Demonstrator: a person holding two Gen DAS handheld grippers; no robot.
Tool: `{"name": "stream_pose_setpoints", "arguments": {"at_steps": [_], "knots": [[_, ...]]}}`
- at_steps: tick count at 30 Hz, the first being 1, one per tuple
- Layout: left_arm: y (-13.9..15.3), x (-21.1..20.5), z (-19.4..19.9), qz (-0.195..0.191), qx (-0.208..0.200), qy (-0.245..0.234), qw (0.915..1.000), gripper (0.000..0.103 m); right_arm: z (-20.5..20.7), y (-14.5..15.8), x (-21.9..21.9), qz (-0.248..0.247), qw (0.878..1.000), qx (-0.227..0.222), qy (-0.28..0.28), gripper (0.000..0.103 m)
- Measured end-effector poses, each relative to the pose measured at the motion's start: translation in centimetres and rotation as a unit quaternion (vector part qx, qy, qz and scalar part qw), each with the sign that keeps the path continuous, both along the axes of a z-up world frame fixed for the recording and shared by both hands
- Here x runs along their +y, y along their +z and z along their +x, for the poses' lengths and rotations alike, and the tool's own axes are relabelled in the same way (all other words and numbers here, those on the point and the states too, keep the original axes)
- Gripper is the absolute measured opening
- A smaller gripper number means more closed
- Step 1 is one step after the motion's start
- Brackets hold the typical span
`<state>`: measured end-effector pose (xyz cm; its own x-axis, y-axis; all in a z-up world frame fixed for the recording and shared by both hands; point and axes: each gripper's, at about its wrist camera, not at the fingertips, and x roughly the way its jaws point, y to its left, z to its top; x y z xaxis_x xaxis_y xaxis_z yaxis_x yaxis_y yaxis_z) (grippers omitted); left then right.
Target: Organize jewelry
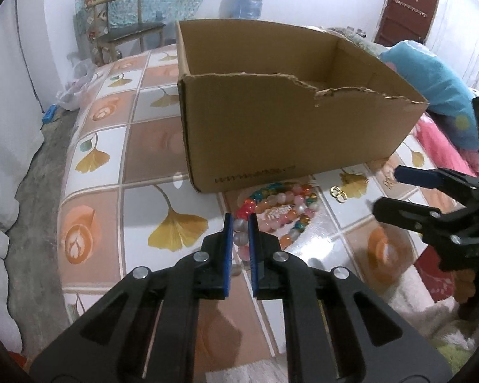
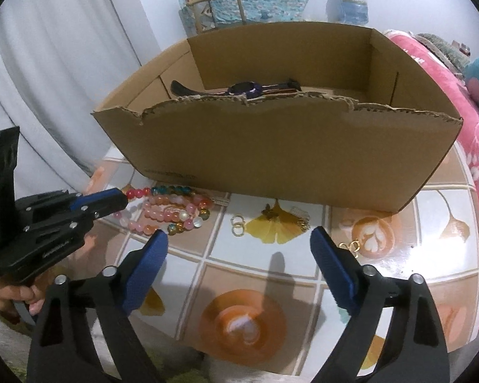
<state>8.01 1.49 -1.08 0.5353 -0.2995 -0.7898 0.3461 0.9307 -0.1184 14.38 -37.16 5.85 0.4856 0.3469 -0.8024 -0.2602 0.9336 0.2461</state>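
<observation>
A pile of bead bracelets (image 1: 284, 199) in pink, orange, red and teal lies on the tiled tabletop in front of a cardboard box (image 1: 287, 127). My left gripper (image 1: 240, 220) is shut on pale beads at the near edge of that pile. In the right wrist view the left gripper (image 2: 123, 199) reaches the bracelets (image 2: 172, 210) from the left. My right gripper (image 2: 239, 239) stands open over the table, nothing between its fingers, just short of a pair of gold rings (image 2: 238, 225) and a gold fringed piece (image 2: 298, 220). A dark watch (image 2: 246, 89) lies inside the box (image 2: 271, 159).
Another small gold piece (image 2: 351, 245) lies by the right finger. The box's torn front wall rises close behind the jewelry. A pink blanket (image 2: 447, 95) and a blue pillow (image 1: 431, 79) lie to the right. A chair (image 1: 127, 25) stands behind the table, and a hand (image 2: 12, 296) holds the left gripper.
</observation>
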Motion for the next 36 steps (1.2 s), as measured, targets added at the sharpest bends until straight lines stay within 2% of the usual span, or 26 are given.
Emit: {"name": "stream_pose_setpoints", "arguments": {"at_steps": [5,11,18,24,36], "knots": [[-0.4,0.6,-0.7,0.001,0.013,0.012,0.9998,0.008,0.0,-0.3,0.8,0.014,1.000,0.010,0.016,0.068],[-1.8,1.9,-1.0,-0.002,0.037,0.038,0.9986,0.008,1.0,-1.3,2.8,0.013,0.999,0.032,0.037,0.040],[-2.4,2.4,-1.0,-0.010,0.045,0.044,0.9979,0.008,2.4,-2.0,4.8,0.024,0.997,0.044,0.051,0.023],[-2.6,2.8,-1.0,-0.014,0.045,0.043,0.9980,0.008,3.2,-2.5,5.9,0.014,0.997,0.048,0.056,0.018],[-2.8,2.7,-0.9,-0.010,0.041,0.043,0.9982,0.009,3.8,-3.3,7.6,-0.012,0.996,0.055,0.072,0.016]]}}
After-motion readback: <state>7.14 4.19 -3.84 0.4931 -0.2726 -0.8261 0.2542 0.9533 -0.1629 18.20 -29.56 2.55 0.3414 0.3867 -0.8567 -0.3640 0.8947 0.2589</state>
